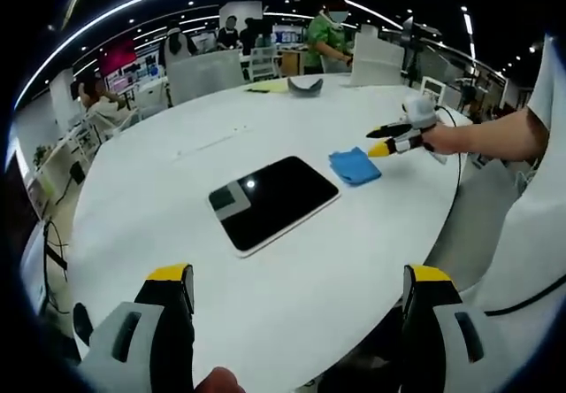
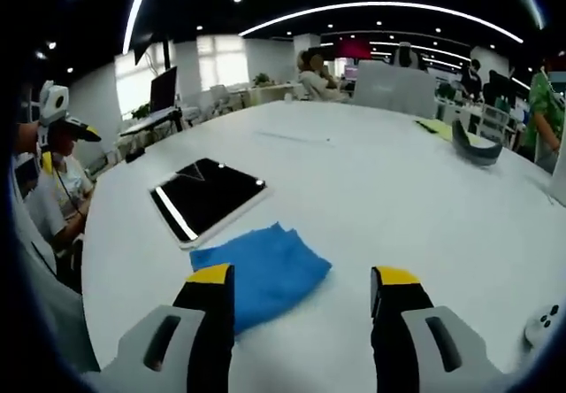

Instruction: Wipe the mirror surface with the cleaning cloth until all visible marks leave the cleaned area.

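Left tongs (image 1: 296, 309): jaws spread wide at the bottom of the left gripper view, nothing between them; held over the near edge of the bench, short of the mirror.
Right tongs (image 2: 301, 309): jaws spread wide, nothing gripped; the left jaw overlaps the near corner of the cloth in the right gripper view, and contact cannot be confirmed.
Right tongs, seen from the left gripper view (image 1: 389, 140): held level just above the bench, yellow tips pointing at the cloth and just beside its far edge.
Hand (image 1: 447, 138): wrapped around the right tongs' grip, forearm extending in from the right.
Mirror (image 1: 273, 202): dark rectangular panel with pale border, lying flat near the bench centre, reflecting ceiling lights.
Cloth (image 1: 355, 165): blue, crumpled, on the bench just beside one short end of the mirror; appears not to lie on the glass.
Bench (image 1: 177, 198): white, rounded.
Grey curved object (image 1: 305, 83): at the far side of the bench, well apart from the mirror.
Background: people seated and standing at other desks.
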Tool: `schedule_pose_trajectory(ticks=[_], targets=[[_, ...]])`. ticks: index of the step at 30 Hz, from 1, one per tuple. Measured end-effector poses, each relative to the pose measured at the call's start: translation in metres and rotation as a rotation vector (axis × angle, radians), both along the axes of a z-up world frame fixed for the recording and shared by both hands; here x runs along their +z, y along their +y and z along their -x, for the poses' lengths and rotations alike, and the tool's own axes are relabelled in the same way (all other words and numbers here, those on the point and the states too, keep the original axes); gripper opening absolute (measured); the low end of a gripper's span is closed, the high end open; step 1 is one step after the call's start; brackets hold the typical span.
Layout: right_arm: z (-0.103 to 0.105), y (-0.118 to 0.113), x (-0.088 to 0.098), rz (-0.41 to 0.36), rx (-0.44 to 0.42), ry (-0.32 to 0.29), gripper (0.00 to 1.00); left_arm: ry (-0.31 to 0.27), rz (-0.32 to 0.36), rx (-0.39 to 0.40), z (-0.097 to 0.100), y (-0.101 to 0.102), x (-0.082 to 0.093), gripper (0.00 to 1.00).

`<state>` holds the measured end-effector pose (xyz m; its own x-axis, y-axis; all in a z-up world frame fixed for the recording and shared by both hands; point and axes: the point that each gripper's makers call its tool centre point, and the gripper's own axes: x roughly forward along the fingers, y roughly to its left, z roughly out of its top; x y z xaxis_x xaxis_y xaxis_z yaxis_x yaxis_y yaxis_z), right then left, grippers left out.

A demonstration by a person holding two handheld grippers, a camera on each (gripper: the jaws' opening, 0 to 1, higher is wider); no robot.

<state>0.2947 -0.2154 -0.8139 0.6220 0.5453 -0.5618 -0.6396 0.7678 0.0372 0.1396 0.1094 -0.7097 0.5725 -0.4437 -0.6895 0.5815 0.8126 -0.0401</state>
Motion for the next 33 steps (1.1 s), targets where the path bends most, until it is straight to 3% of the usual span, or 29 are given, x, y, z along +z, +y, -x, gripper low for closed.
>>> schedule_pose_trajectory(ticks=[10,11,14,16,26,31,33], targets=[[0.012,-0.002,-0.031,0.031,0.014,0.040,0.59,0.018,-0.024,-0.011,0.004,-0.002,-0.007,0.99],[0.011,0.001,-0.026,0.041,0.049,-0.002,0.58,0.016,-0.023,-0.009,0.004,-0.001,-0.006,0.99],[0.010,0.002,-0.023,0.042,0.016,0.016,0.59,0.011,-0.026,-0.008,0.002,0.000,-0.004,0.99],[0.007,0.001,-0.016,0.071,0.020,-0.028,0.58,0.005,-0.019,-0.004,0.002,0.000,-0.003,0.99],[0.013,0.030,0.002,-0.012,0.087,-0.076,0.48,0.024,-0.030,-0.018,0.006,-0.001,-0.009,0.99],[0.014,0.046,-0.007,-0.026,0.126,-0.046,0.49,0.030,-0.038,-0.028,0.005,-0.001,-0.010,0.99],[0.013,0.040,-0.026,0.023,0.124,0.005,0.50,0.029,-0.039,-0.030,0.003,-0.001,-0.010,0.99]])
